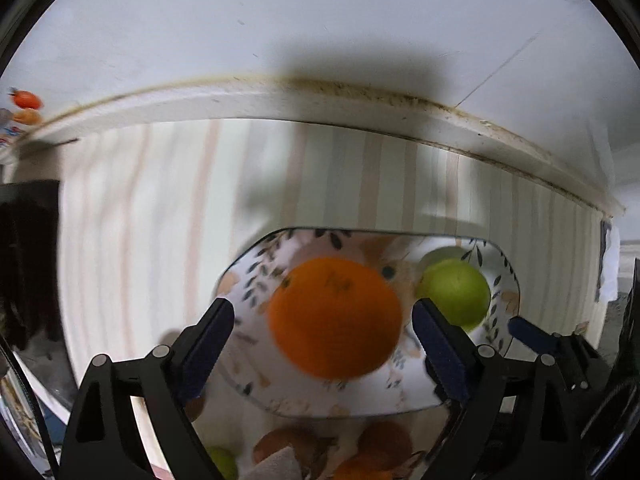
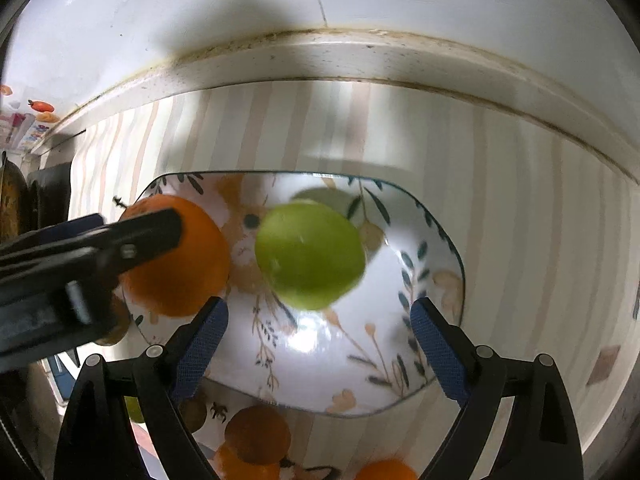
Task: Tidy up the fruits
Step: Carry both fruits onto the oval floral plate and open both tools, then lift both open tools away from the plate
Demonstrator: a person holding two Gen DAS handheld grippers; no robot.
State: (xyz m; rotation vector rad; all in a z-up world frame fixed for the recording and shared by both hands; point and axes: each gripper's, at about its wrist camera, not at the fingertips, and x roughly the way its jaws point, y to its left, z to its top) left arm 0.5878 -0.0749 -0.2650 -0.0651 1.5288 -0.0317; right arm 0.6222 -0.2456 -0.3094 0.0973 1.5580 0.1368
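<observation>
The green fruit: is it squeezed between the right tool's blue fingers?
No, the green fruit sits beyond the open right gripper, touching neither finger.

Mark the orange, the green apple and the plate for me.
orange (image 1: 335, 320), left wrist view, middle of its peel.
green apple (image 2: 310, 254), right wrist view, centre of its skin.
plate (image 2: 448, 276), right wrist view, bare right rim.

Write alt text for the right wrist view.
A green fruit sits over a floral plate, beyond the open right gripper, blurred. At left, the left gripper crosses in front of an orange at the plate's edge; a striped cloth covers the table.
</observation>
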